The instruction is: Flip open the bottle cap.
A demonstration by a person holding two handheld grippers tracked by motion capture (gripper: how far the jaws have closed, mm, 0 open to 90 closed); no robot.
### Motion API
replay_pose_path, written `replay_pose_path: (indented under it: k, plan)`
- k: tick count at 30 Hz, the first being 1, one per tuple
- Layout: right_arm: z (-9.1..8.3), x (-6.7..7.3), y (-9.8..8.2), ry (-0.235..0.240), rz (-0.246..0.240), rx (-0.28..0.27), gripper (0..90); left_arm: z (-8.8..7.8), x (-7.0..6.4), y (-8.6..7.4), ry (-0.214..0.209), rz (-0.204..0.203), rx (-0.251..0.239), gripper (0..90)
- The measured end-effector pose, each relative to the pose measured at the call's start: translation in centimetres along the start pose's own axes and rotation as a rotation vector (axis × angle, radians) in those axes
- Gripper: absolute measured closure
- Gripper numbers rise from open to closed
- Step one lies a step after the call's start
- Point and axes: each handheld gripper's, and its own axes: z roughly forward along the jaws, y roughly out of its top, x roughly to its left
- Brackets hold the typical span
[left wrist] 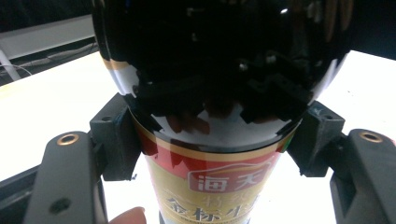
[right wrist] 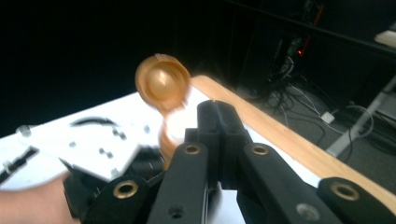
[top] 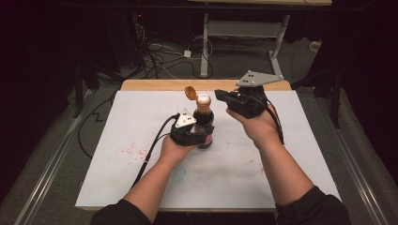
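Bottle: a dark sauce bottle point(top: 204, 123) stands upright near the middle of the white table point(top: 141, 178), its red and gold label facing the left gripper's camera point(left wrist: 210, 186).
Left gripper: the left gripper point(top: 190, 133) sits at the bottle's near-left side with its jaws clamped on the body, one pad point(left wrist: 114, 140) pressed to each flank, holding it steady.
Cap: the orange flip cap point(top: 190, 93) is swung open, hanging off the left of the neck by its hinge; in the right gripper view it point(right wrist: 162, 83) stands up just beyond the black fingertips.
Right gripper: the right gripper point(top: 224, 97) hovers just right of the bottle's top, jaws pressed together with nothing between them; fingertips point(right wrist: 215, 116) point toward the cap.
Step in hand: looks like work on the lid, with the left hand bracing and the right doing the flipping. Whether the cap is going open or coming shut, I cannot tell.
Next move: if closing, the shut fingertips need to get behind the cap and push it over the spout while the left keeps its squeeze.
Watch for: a hard shove could tip the bottle in the grip.
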Motion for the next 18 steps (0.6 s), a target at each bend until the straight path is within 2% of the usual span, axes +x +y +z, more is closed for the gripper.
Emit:
replay_pose_path:
  k: [5, 6, 7, 8, 10, 13, 14, 15, 16, 18]
  plan:
    - [-0.9, -1.3, -2.9, -0.028, 0.031, 0.018, 90.0, 0.0, 0.1, 0.1, -0.001, -0.003, 0.002, 27.8]
    - [-0.9, -1.3, -2.9, -0.028, 0.031, 0.018, 90.0, 0.0, 0.1, 0.1, -0.001, -0.003, 0.002, 27.6]
    - [-1.0, -1.4, -3.6, -0.031, 0.036, 0.025, 90.0, 0.0, 0.1, 0.1, -0.001, -0.006, 0.002, 27.6]
    - [-0.9, -1.7, -5.0, -0.032, 0.046, 0.034, 90.0, 0.0, 0.1, 0.1, -0.002, -0.009, 0.002, 27.4]
    - [-0.7, -1.8, -6.6, -0.028, 0.062, 0.04, 77.0, 0.0, 0.1, 0.1, -0.004, -0.017, 0.005, 26.1]
    - [-0.4, -1.9, -9.2, -0.02, 0.085, 0.058, 67.9, 0.0, 0.5, 0.0, -0.003, -0.046, 0.041, 23.0]
    - [-0.2, -1.9, -10.0, -0.013, 0.087, 0.059, 64.2, 0.0, 0.5, -0.2, -0.006, -0.068, 0.034, 22.8]
    - [-0.1, -1.9, -10.9, -0.016, 0.095, 0.071, 60.7, -0.2, 1.0, -0.5, 0.003, -0.057, 0.052, 22.4]
    - [0.0, -1.8, -11.7, -0.019, 0.102, 0.083, 56.8, -0.2, 1.0, -0.5, 0.003, -0.057, 0.052, 21.5]
    - [0.2, -1.8, -13.5, -0.027, 0.122, 0.094, 50.5, -0.6, 1.5, -0.9, -0.001, -0.075, 0.059, 20.9]
